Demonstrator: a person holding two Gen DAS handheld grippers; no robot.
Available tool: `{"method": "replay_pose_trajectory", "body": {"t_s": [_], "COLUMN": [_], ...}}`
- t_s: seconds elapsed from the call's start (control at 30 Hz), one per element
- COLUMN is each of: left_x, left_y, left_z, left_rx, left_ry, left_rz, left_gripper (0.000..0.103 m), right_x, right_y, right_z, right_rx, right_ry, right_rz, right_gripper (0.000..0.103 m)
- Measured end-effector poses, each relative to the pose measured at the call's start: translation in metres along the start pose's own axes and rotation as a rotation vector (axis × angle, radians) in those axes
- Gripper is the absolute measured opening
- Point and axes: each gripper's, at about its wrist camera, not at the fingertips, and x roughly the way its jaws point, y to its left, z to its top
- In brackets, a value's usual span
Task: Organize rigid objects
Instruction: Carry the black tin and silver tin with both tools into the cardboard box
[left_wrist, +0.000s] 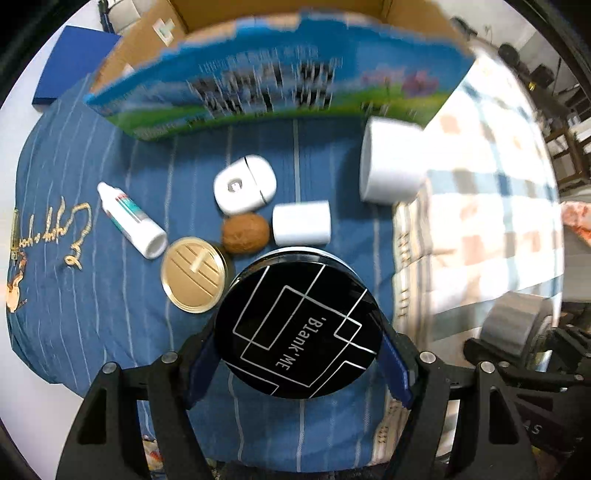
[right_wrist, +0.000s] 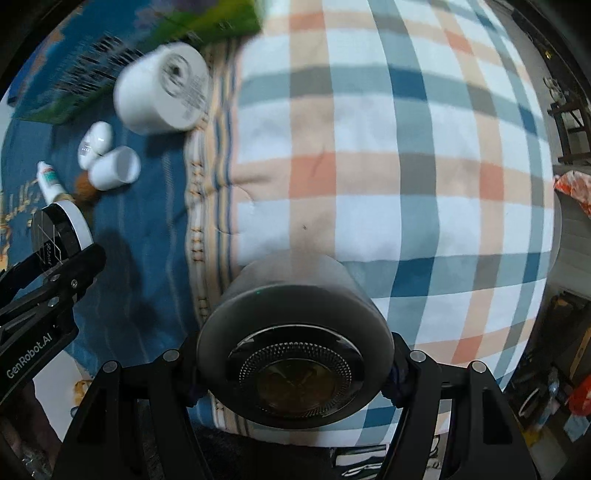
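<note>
Jaws of the left gripper (left_wrist: 297, 363) are clamping a round black-lidded tin (left_wrist: 298, 325), blue pads pressing its sides low in the left wrist frame; lid is reading "Blank'ME". Jaws of the right gripper (right_wrist: 293, 373) are gripping a grey cylinder (right_wrist: 293, 343) at lower centre of the right wrist frame, its end face showing a dotted ring; probably a speaker, but blur is limiting detail.

Tin is sitting over the blue striped cloth (left_wrist: 92, 258). Grey cylinder is sitting over the plaid cloth (right_wrist: 406, 166).

Lying on the blue cloth, mid-frame in the left view: white dropper bottle (left_wrist: 131, 219), gold lid (left_wrist: 194, 275), walnut (left_wrist: 245, 233), white earbud case (left_wrist: 244, 184), small white jar (left_wrist: 301, 223), larger white jar (left_wrist: 391, 160) at the plaid edge. Blue-green carton (left_wrist: 273, 79) is crossing the upper frame, blurred, with a cardboard box (left_wrist: 147, 44) behind it
</note>
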Motion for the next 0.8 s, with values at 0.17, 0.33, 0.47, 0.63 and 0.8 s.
{"method": "replay_pose_trajectory", "body": {"t_s": [0.17,0.33,0.47,0.63,0.8], "left_x": [-0.067,-0.11,-0.125,-0.118,-0.088], "left_y": [0.016,0.022,0.033,0.061,0.074], "left_z": [0.015,0.068,0.121,0.183,0.249], "left_rx": [0.007,0.034,0.039,0.017,-0.013], "left_ry": [-0.11,-0.194,-0.221,-0.239,-0.169], "left_rz": [-0.06,-0.1,-0.151,-0.188,-0.224], "left_gripper": [0.073,0.073,0.073,0.073,0.073], "right_x": [-0.069,-0.148,-0.191,-0.164,-0.114], "right_y": [0.013,0.056,0.092,0.164,0.224], "right_z": [-0.004,-0.006,0.005,0.066,0.136], "right_rx": [-0.002,0.019,0.02,0.009,-0.001], "right_ry": [-0.075,-0.176,-0.267,-0.338,-0.344], "right_rz": [0.062,0.136,0.175,0.171,0.125], "right_gripper": [0.072,0.072,0.072,0.072,0.072]}}
